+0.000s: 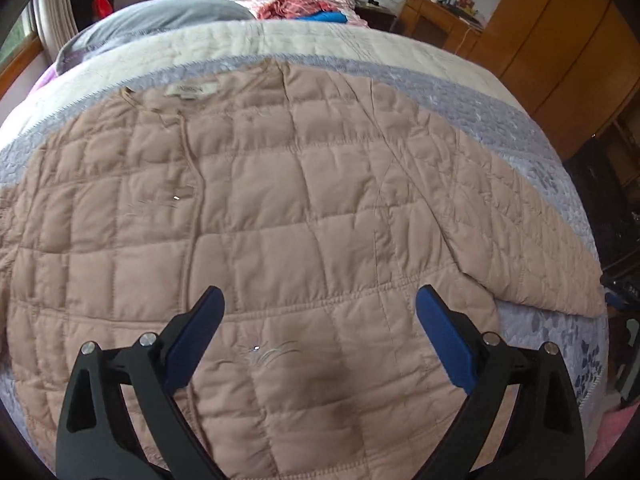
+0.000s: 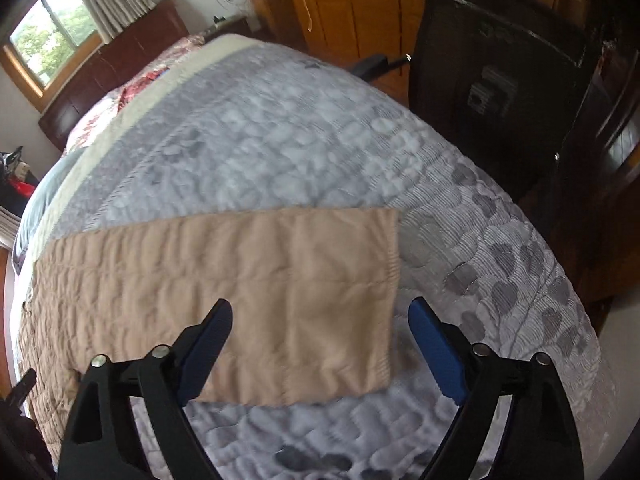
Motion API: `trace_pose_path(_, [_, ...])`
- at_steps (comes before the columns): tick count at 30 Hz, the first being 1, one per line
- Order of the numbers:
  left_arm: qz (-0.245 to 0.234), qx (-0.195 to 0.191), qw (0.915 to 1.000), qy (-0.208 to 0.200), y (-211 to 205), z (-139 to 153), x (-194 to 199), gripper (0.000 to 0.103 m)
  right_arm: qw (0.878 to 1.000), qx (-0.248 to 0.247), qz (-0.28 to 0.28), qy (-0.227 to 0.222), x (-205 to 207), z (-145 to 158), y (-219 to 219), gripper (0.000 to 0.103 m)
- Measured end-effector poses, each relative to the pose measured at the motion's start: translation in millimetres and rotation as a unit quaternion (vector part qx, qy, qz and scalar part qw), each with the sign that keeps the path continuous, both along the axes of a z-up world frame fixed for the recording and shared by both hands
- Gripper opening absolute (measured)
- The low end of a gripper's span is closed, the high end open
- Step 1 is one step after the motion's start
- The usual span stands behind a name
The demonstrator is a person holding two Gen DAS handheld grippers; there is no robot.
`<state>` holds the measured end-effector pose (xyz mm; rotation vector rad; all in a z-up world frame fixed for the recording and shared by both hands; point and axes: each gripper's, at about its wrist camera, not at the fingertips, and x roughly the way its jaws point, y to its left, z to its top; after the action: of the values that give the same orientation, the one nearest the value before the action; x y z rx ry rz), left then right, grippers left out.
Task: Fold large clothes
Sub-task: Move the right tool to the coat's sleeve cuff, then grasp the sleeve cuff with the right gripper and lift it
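Note:
A beige quilted jacket (image 1: 260,200) lies spread flat on the bed, collar and label toward the headboard, one sleeve (image 1: 532,232) stretched out to the right. My left gripper (image 1: 320,304) is open and empty above the jacket's lower body. In the right wrist view the sleeve (image 2: 280,300) lies flat across the bedspread, its cuff (image 2: 394,292) pointing right. My right gripper (image 2: 320,316) is open and empty, hovering over the sleeve near the cuff. The left gripper's edge shows at far left (image 2: 20,392).
The bed carries a grey-lilac patterned bedspread (image 2: 320,140) with a cream band (image 1: 320,44). Pillows and red and blue clothes (image 1: 304,10) lie near the dark headboard. A wooden wardrobe (image 1: 560,60) and desk stand right. A black chair (image 2: 492,92) stands beside the bed.

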<state>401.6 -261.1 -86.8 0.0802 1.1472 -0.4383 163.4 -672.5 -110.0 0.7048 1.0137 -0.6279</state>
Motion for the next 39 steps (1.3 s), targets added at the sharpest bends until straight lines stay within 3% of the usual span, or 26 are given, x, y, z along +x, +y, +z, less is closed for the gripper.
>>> trace_pose_path(3, [-0.002, 0.002, 1.0000, 0.005, -6, -12, 4, 0.093, 0.999, 0.034, -0.006, -0.008, -1, -15, -12, 0.082])
trace_pose_path(5, [-0.003, -0.002, 0.9999, 0.016, -6, -19, 6, 0.076, 0.998, 0.055, -0.005, -0.015, -1, -24, -15, 0.075])
trace_pose_path(6, [-0.004, -0.003, 0.9997, 0.025, -7, -25, 8, 0.076, 0.999, 0.045, -0.005, -0.018, -1, -25, -14, 0.074])
trace_pose_path(9, [-0.010, -0.006, 0.9999, 0.012, -5, -28, 6, 0.076, 1.000, 0.000, 0.003, 0.000, 3, -23, -5, 0.055])
trace_pose_path(11, [-0.012, -0.011, 0.9998, 0.009, -6, -28, 5, 0.075, 1.000, -0.001, 0.011, -0.008, 5, -18, -2, 0.009])
trace_pose_path(13, [-0.011, -0.022, 0.9997, 0.009, -4, -27, 5, 0.072, 0.999, 0.026, 0.005, -0.037, 5, -10, 0, 0.008])
trace_pose_path(15, [-0.007, -0.033, 0.9994, 0.012, 4, -25, 4, 0.068, 0.997, 0.014, 0.012, -0.072, 8, 9, 11, 0.008])
trace_pose_path(18, [-0.004, -0.049, 0.9986, 0.018, 18, -22, 4, 0.065, 0.988, 0.034, 0.047, -0.145, 21, 37, 35, 0.008])
trace_pose_path(20, [-0.001, -0.051, 0.9986, 0.017, 23, -21, 5, 0.063, 0.983, 0.024, 0.082, -0.162, 39, 53, 59, 0.008])
trace_pose_path(25, [-0.001, -0.061, 0.9980, 0.018, 33, -17, 1, 0.062, 0.976, 0.002, 0.160, -0.148, 95, 65, 125, 0.008])
trace_pose_path(30, [-0.008, -0.066, 0.9975, 0.022, 42, -17, -3, 0.061, 0.970, -0.018, 0.214, -0.110, 145, 48, 181, 0.008])
trace_pose_path(33, [-0.009, -0.066, 0.9976, 0.021, 45, -17, -3, 0.061, 0.966, -0.006, 0.238, -0.100, 168, 33, 198, 0.008])
trace_pose_path(36, [-0.011, -0.063, 0.9977, 0.022, 45, -19, -3, 0.061, 0.962, 0.022, 0.254, -0.102, 182, 23, 210, 0.018])
trace_pose_path(38, [-0.013, -0.062, 0.9978, 0.021, 44, -18, -4, 0.061, 0.953, 0.054, 0.267, -0.133, 176, 25, 213, 0.030])
trace_pose_path(39, [-0.015, -0.063, 0.9977, 0.021, 43, -17, -4, 0.061, 0.945, 0.073, 0.276, -0.162, 171, 29, 213, 0.031])
